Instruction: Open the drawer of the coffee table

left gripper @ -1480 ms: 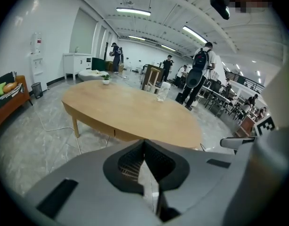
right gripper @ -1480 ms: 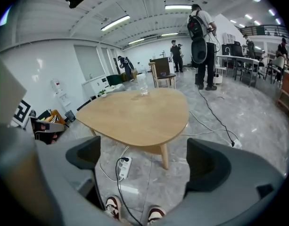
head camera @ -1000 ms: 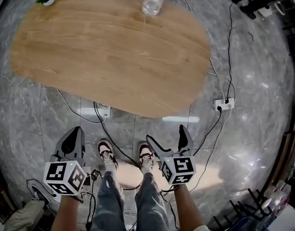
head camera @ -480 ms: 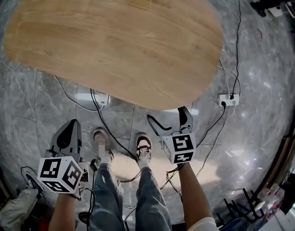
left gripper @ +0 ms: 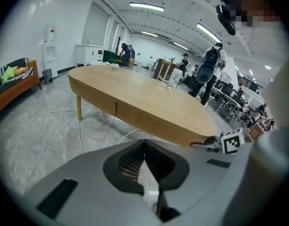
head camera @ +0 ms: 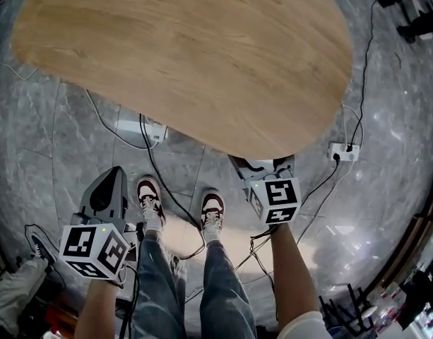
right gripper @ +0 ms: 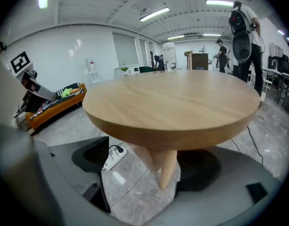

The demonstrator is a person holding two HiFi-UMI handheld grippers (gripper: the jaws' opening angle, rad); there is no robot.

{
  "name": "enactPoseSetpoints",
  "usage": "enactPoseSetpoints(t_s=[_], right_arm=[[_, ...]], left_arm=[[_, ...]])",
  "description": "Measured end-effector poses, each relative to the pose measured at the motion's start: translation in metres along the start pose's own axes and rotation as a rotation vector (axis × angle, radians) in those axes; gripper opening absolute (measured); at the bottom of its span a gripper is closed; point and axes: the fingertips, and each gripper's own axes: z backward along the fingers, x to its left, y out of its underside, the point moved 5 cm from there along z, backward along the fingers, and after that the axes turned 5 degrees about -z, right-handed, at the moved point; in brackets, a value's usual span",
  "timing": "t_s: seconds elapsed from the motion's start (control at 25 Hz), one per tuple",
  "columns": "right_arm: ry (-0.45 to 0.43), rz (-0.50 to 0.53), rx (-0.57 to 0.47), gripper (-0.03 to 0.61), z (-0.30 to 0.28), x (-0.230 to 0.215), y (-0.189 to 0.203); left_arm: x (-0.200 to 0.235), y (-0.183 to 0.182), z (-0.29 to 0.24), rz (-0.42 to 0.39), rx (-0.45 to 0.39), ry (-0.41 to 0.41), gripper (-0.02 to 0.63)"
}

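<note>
I am watching the person stand at the near edge of the coffee table (head camera: 181, 55), holding a gripper in each hand. The right gripper (head camera: 264, 167) is reaching in at the table's near right end, its fingers lying just at the rim of the surface, under the overhang. Those fingers are standing apart and have just been closing a little. They are pressing on nothing, and a round, tapering wooden leg (right gripper: 168, 166) and some floor are showing through the gap. The left gripper (head camera: 114, 179) is hanging well back from the table, beside the person's left shoe (head camera: 151, 202), its fingers clenched together on nothing.

The drawer (left gripper: 117, 110) is sitting shut in the near long side. It is showing only as a thin upright line in the wooden side band, and I cannot tell which side of that line is its front. It is lying further left along the table, apart from both sets of fingers.

The top is showing as a long rounded oval of pale, straight-grained wood with a thick, softly rounded rim. The floor (head camera: 75, 140) is gleaming in glossy grey marble-patterned tiles. Black cables (head camera: 159, 182) are trailing across it towards a white power strip (head camera: 342, 151) on the right.
</note>
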Motion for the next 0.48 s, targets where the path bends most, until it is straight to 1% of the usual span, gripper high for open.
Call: enactPoseSetpoints(t_s=[0.24, 0.28, 0.36, 0.44, 0.48], right_arm=[[-0.019, -0.015, -0.013, 0.456, 0.003, 0.003, -0.001], [-0.03, -0.005, -0.012, 0.456, 0.003, 0.006, -0.001], [-0.059, 0.034, -0.002, 0.433, 0.001, 0.014, 0.0], [-0.071, 0.051, -0.002, 0.446, -0.001, 0.019, 0.0], [-0.073, 0.05, -0.005, 0.439, -0.003, 0.019, -0.001]], left_arm=[[-0.001, -0.001, -0.001, 0.0, 0.007, -0.003, -0.006], [-0.002, -0.002, -0.002, 0.0, 0.007, -0.001, -0.006], [-0.004, -0.004, -0.004, -0.001, 0.007, 0.004, -0.006], [-0.006, -0.005, -0.006, -0.005, 0.007, 0.011, -0.006], [-0.007, -0.006, -0.007, -0.009, 0.007, 0.015, -0.006]])
